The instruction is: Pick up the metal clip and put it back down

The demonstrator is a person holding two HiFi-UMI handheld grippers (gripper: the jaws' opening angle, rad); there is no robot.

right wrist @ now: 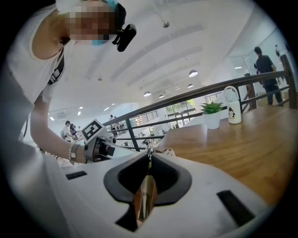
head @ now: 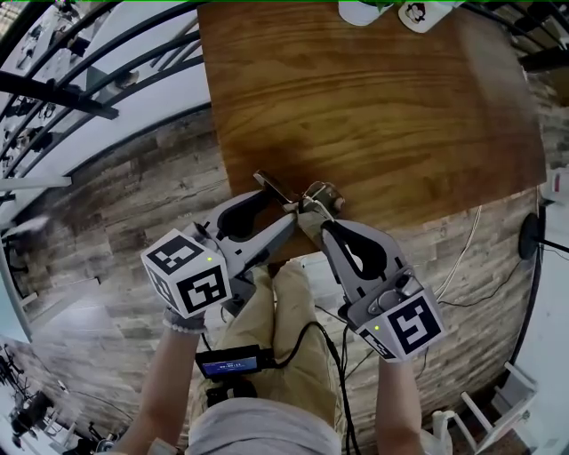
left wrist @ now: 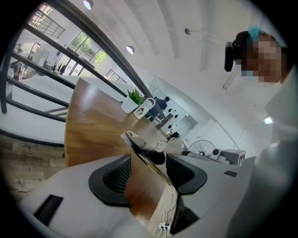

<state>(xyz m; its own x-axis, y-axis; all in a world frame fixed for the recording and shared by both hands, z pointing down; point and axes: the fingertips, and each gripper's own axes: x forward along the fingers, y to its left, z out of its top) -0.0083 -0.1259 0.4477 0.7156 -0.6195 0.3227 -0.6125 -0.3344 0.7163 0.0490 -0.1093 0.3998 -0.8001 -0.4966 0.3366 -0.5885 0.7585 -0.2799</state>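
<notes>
The metal clip (head: 283,193) hangs just above the near edge of the wooden table (head: 373,115), between the two grippers. My right gripper (head: 311,210) is shut on it; in the right gripper view the thin metal (right wrist: 148,197) is pinched edge-on between the pads. My left gripper (head: 279,208) reaches in from the left and stands open. In the left gripper view one long shiny arm of the clip (left wrist: 147,157) slants across the wide gap between the pads (left wrist: 116,174), which do not press on it.
A white plant pot (head: 360,11) and a white mug (head: 418,13) stand at the table's far edge. A black railing (head: 80,89) runs along the left. Cables (head: 458,267) lie on the plank floor below, next to the person's legs (head: 276,329).
</notes>
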